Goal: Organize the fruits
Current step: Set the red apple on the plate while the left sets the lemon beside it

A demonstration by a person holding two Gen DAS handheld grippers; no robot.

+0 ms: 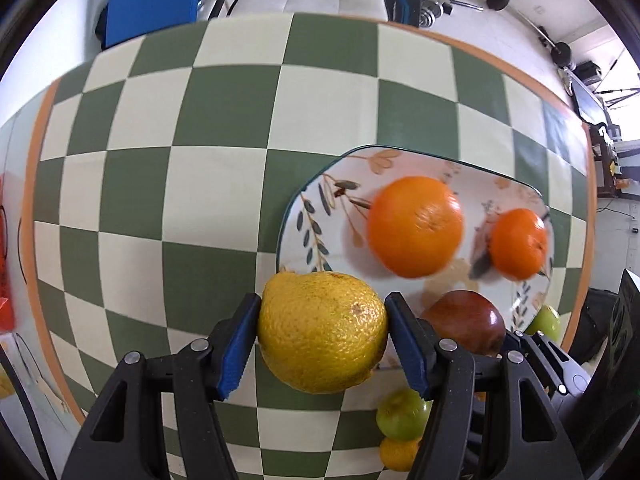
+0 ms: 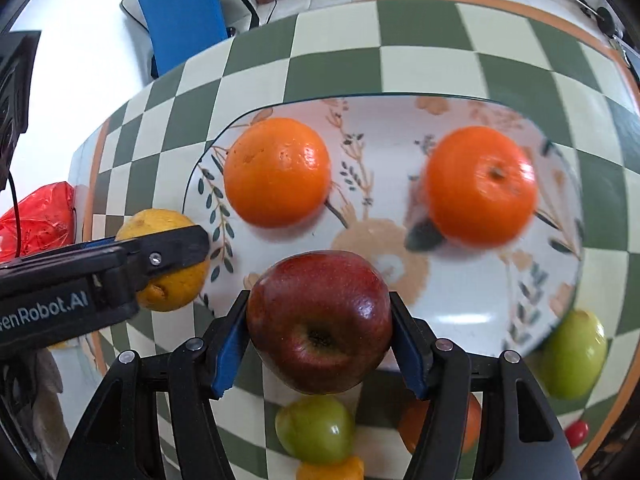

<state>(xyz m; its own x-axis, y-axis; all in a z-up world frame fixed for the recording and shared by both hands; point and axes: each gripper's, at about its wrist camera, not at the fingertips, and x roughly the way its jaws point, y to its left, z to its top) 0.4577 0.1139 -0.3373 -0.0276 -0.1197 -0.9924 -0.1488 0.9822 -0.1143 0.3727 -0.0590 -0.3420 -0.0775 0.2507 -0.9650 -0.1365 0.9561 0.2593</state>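
Gripping across its widest part, the left gripper [image 1: 322, 334] has its blue-padded jaws closed on a rough-skinned yellow citrus fruit [image 1: 322, 332], which is lifted clear of the cloth just beside the near-left rim of the white floral-patterned ceramic plate [image 1: 304, 216]. The right gripper [image 2: 320, 330] likewise has its jaws clamped on a glossy dark red apple [image 2: 320, 322], stem dimple facing the camera, held over the plate's near edge.

Both fruits look squarely seated between the pads, so the job now, as I judge it, is placement. Two fruits already sit on the plate: a large round orange [image 2: 277, 172] to the left and a smaller bright tangerine [image 2: 480, 186] to the right. The bare patch between and in front of them suits the apple; lower it until it rests before opening, or it may roll. The citrus would fit at the plate's left side, but the two grippers are close together, so set one down first and withdraw it.

Still on the green-and-cream checked tablecloth [image 1: 224, 120] are a small green fruit [image 2: 316, 428] below the apple, another green fruit [image 2: 574, 354] just beside the plate's right rim, and small orange ones partly hidden behind the fingers.
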